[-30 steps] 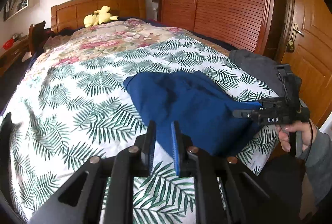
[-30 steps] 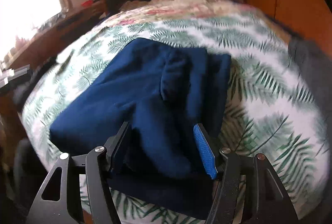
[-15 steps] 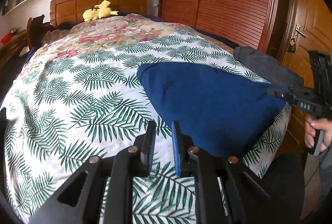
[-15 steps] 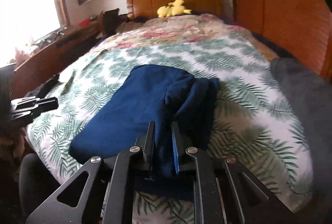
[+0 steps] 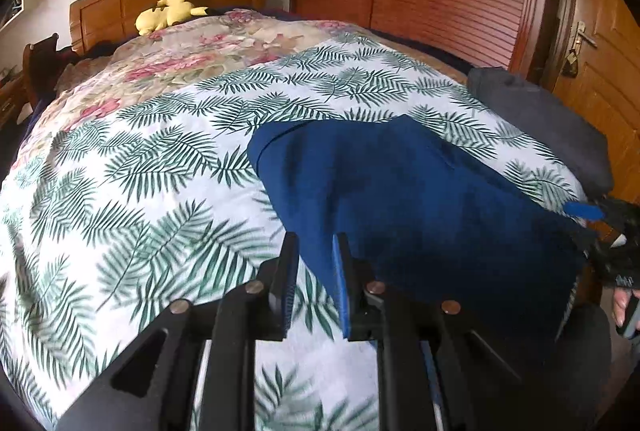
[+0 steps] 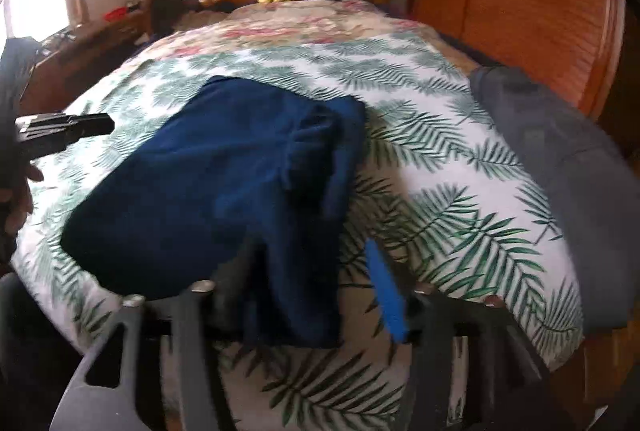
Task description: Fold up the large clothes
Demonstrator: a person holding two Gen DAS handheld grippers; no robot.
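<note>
Now right gripper (image 6: 316, 283) opening — blue garment (image 6: 224, 183) released, flatter.

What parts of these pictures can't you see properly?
- Left view: the blue garment has its near edge hidden behind the left gripper.
- Left view: the right gripper is cut off by the frame edge.
- Right view: the right gripper's fingers are motion-blurred, opening.
- Grey garment: its kind is unclear.

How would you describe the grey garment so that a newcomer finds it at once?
Start at the bed with the palm-leaf cover, then go to its edge beside the wooden wardrobe. The grey garment lies there in a heap, apart from the folded navy garment in the middle, and is paler and duller.
</note>
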